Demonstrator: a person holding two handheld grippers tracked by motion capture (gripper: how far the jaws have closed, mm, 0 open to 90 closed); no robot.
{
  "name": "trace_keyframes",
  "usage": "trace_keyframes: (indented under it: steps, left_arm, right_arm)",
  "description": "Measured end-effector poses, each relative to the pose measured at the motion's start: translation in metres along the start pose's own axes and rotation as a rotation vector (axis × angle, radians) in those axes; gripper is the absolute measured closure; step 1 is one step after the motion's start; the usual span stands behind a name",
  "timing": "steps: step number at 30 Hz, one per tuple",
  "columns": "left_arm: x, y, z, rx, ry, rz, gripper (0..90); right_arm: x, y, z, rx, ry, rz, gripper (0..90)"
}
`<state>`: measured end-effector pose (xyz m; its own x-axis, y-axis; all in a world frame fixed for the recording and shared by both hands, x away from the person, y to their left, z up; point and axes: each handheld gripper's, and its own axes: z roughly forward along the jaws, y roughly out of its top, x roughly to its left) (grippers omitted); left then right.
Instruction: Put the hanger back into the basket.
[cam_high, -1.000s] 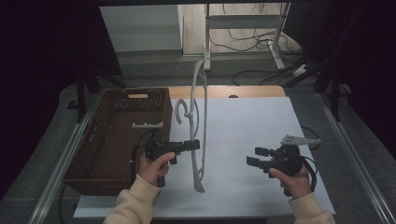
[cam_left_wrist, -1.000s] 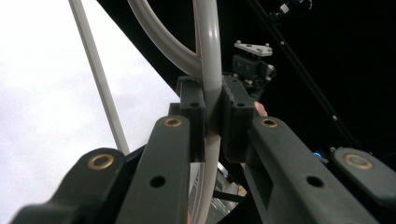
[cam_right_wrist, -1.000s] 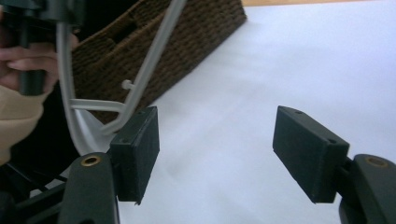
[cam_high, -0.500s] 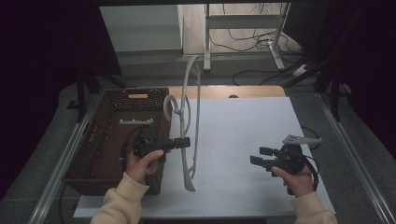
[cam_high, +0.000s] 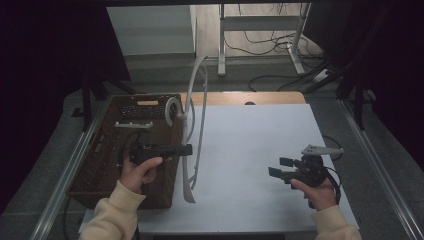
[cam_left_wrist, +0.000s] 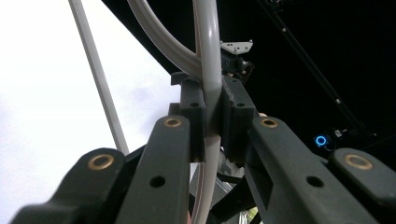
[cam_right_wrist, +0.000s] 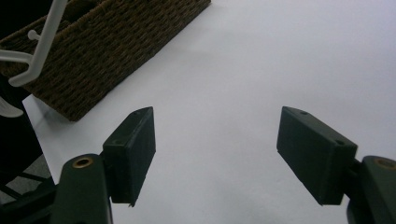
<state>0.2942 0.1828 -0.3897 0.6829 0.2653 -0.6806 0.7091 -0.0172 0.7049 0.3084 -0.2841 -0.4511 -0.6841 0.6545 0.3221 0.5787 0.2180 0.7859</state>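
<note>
White plastic hanger (cam_high: 192, 125) is up off the white tabletop (cam_high: 260, 150), standing nearly on end at the right-hand edge of the woven brown basket (cam_high: 100, 165), hook (cam_high: 172, 109) curling over the basket's far corner and one arm tip hanging low near the basket's near corner. Left gripper (cam_high: 186, 150) has it clamped tight on one thin bar; in the left gripper view the pads (cam_left_wrist: 194, 112) squeeze that pale bar (cam_left_wrist: 210, 70) from both sides, and a second bar (cam_left_wrist: 98, 79) runs past on the left, clear of the jaws. A small white clip piece (cam_high: 134, 124) lies inside the basket. Over on the other side, the right gripper (cam_high: 280, 167) sits low above the bare tabletop, well apart from the hanger, in the person's right hand (cam_high: 315, 192). Its jaws have just been opening and stand wide, nothing between them in the right gripper view (cam_right_wrist: 215, 149) but white surface, with the basket's corner (cam_right_wrist: 93, 65) beyond.
</note>
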Motion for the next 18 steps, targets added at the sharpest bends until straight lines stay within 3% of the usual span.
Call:
trace_keyframes:
  steps: [18]
  left_arm:
    - [0.000,0.017,-0.039,0.026,0.025,0.032,81.4]
  right_arm:
    - [0.000,0.000,0.002,0.006,-0.003,-0.001,27.7]
